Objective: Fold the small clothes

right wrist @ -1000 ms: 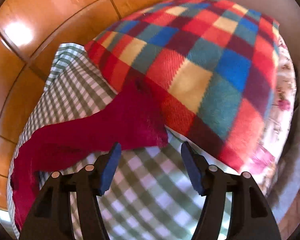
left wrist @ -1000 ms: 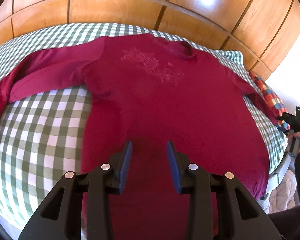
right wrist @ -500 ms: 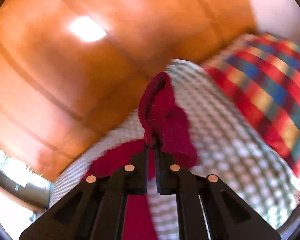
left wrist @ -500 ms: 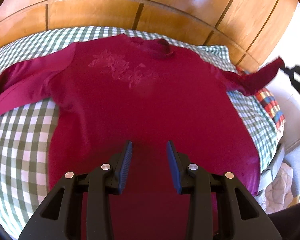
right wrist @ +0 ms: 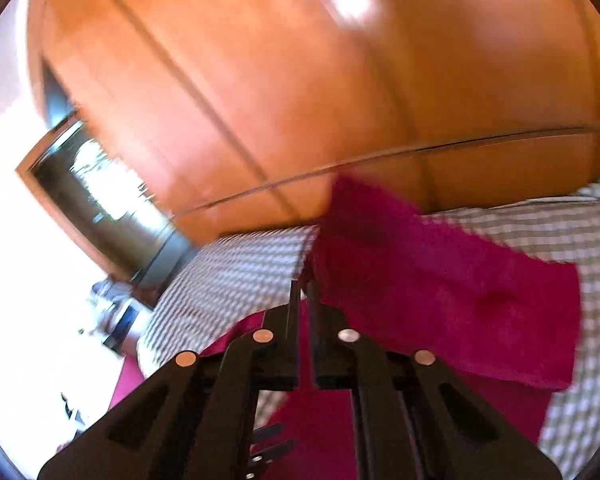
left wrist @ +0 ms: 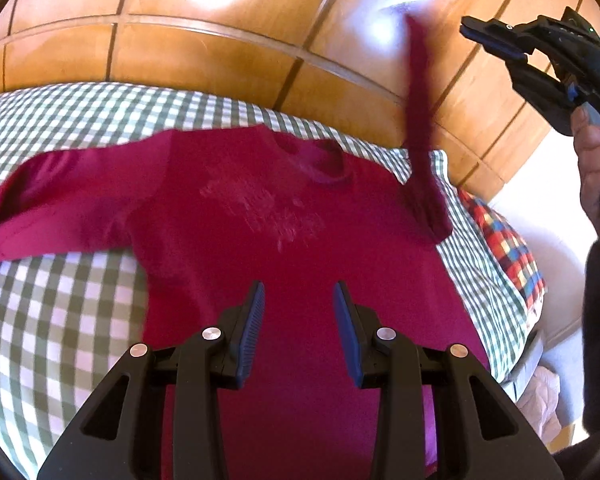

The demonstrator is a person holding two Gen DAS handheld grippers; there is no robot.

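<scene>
Currently I see the red sweater (left wrist: 260,240) flat on the checked bedspread (left wrist: 60,320), body under and ahead of my left gripper (left wrist: 299,332); L jaws spread, nothing between them. Right gripper (right wrist: 305,280): jaws nearly together but opening; the sweater's sleeve (right wrist: 440,300) sits just beyond the tips and I can't tell if the pads grip it. From L cam the sleeve stands up, blurred. R view smeared; wood headboard (left wrist: 220,52) behind. Sweater hem cut off.

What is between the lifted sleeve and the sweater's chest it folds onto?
Nothing visible. The sleeve is in the air over the shoulder of the sweater; the chest lies bare. The left gripper hovers over the lower body, fingers open.
</scene>
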